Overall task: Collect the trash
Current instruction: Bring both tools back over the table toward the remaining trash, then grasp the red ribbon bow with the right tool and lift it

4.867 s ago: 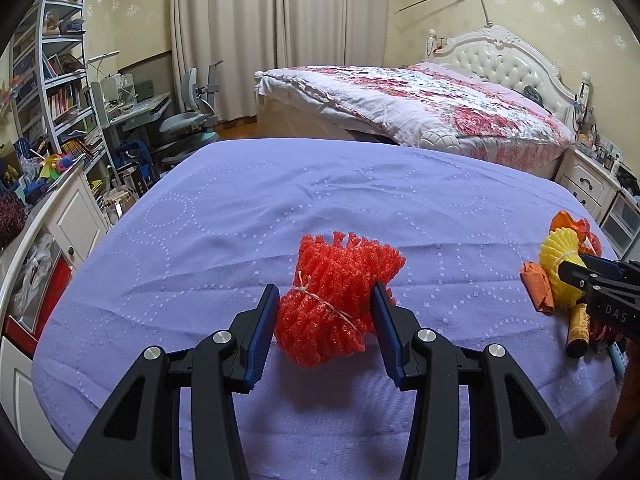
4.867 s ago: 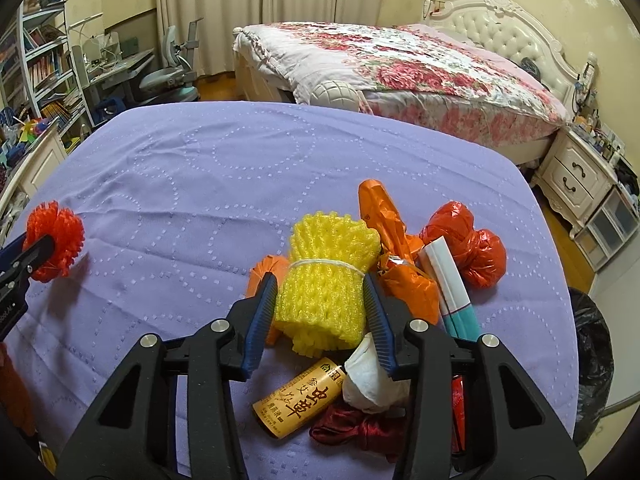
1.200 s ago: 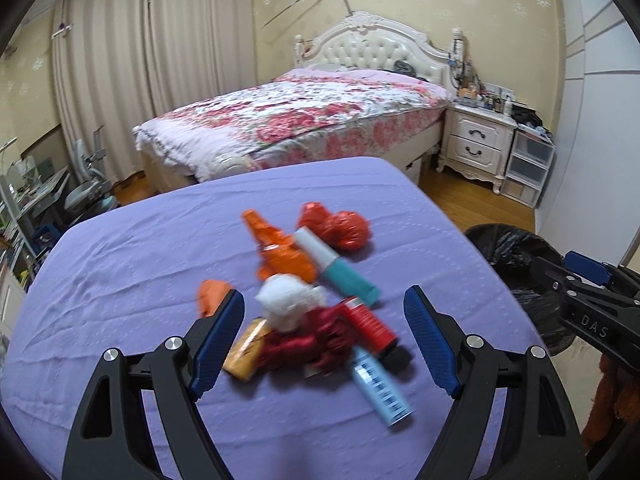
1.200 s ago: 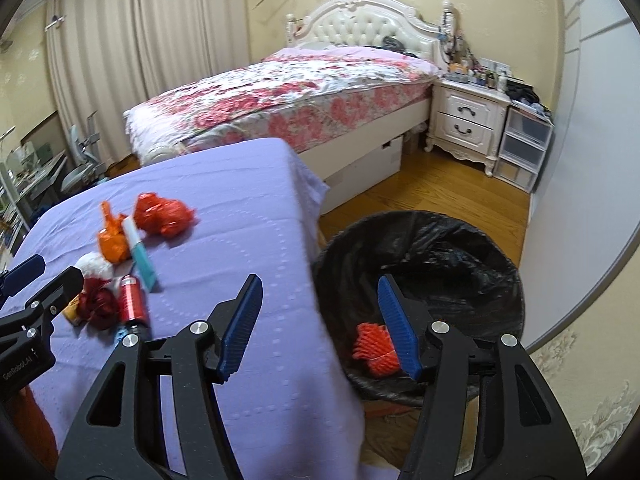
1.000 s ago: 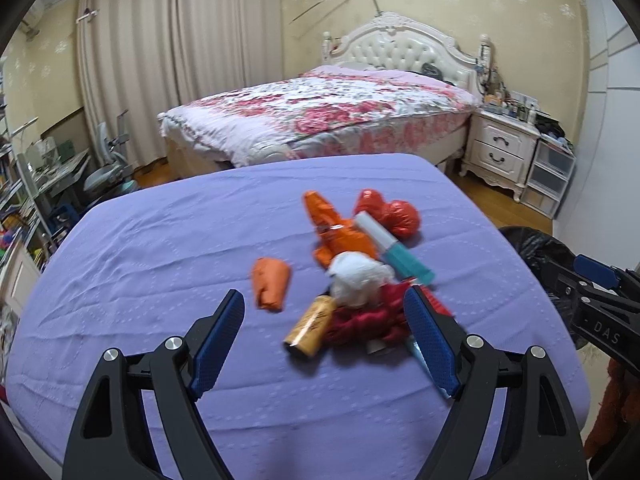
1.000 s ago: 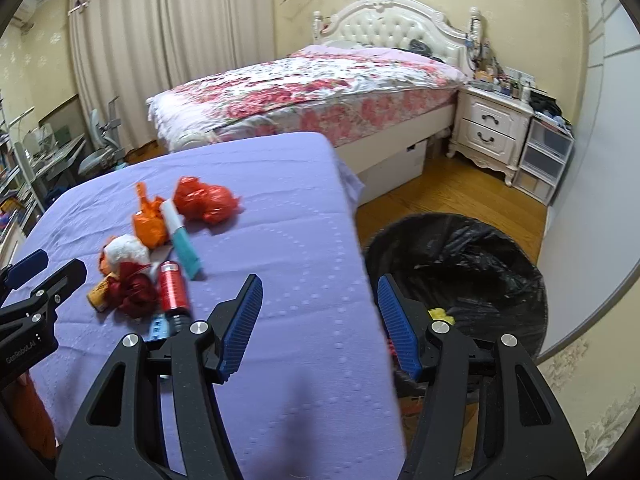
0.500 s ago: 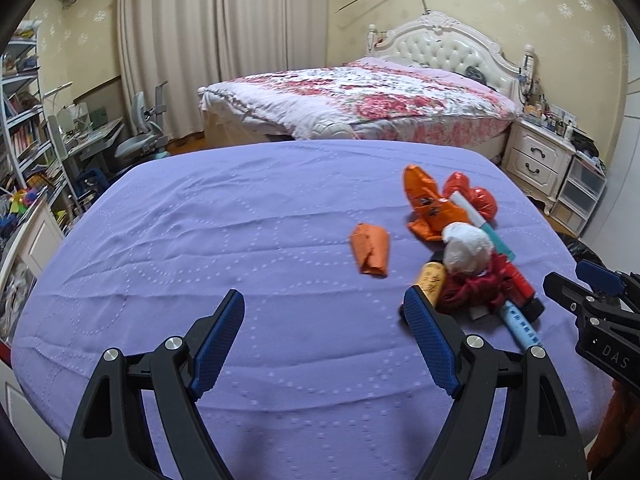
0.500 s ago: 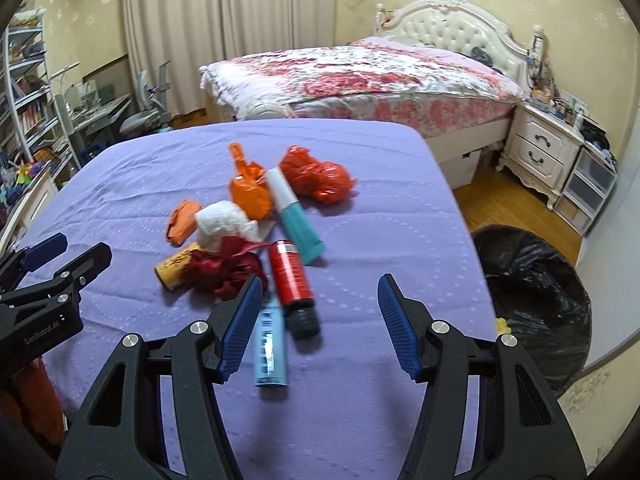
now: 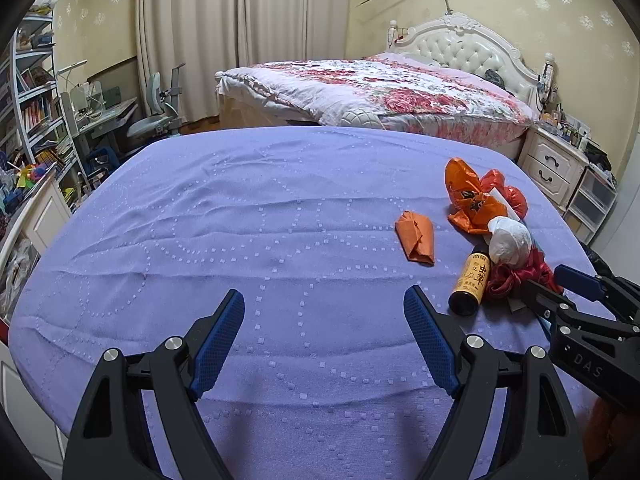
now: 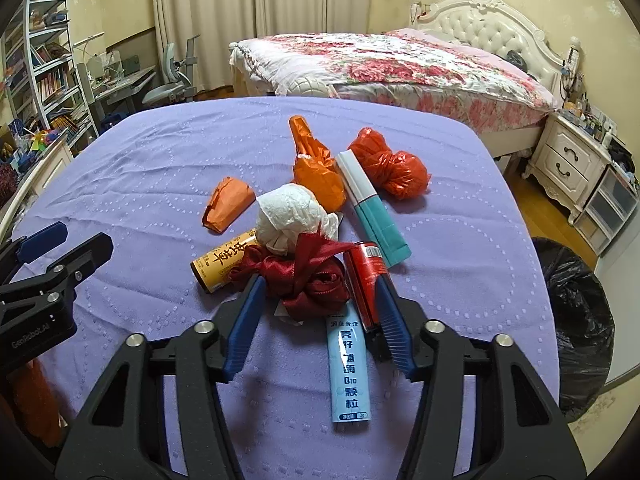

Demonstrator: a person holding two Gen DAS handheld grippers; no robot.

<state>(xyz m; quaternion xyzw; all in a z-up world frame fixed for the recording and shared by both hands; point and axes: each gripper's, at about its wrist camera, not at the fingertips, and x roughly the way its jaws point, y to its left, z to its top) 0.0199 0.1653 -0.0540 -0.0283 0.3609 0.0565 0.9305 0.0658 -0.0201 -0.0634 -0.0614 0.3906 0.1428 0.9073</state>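
While most of the litter lies uncollected on the purple cloth, each view adds the following.

Left wrist view, progress: left gripper (image 9: pixel 324 306) hovers over bare purple tablecloth (image 9: pixel 248 216), jaws wide apart and holding nothing; the trash sits off to its right, none of it between the fingers.
Left wrist view, trash left: folded orange wrapper (image 9: pixel 416 237) lies alone, apart from the heap; behind it a crumpled orange bag (image 9: pixel 469 199), a red bag (image 9: pixel 505 192), a white paper wad (image 9: pixel 510 240) and a brown bottle with yellow label (image 9: pixel 472 280) are bunched together.
Left wrist view, containers: no bin shows clearly here.

Right wrist view, progress: right gripper (image 10: pixel 320 300) is down at the heap, jaws apart, straddling the dark red ribbon bundle (image 10: pixel 308 272); the right finger lies against a red can (image 10: pixel 366 276). By my judgement a grasp is being set up, not yet closed.
Right wrist view, trash left: light blue sachet (image 10: pixel 347 364) lies under the ribbon, with a teal and white tube (image 10: pixel 370 204) near the bags.
Right wrist view, containers: black-lined trash bin (image 10: pixel 576 328) stands on the floor beside the table's right edge; its inside is hidden, so contents cannot be told.
Overall judgement: about nine pieces remain, so the job looks far from finished.
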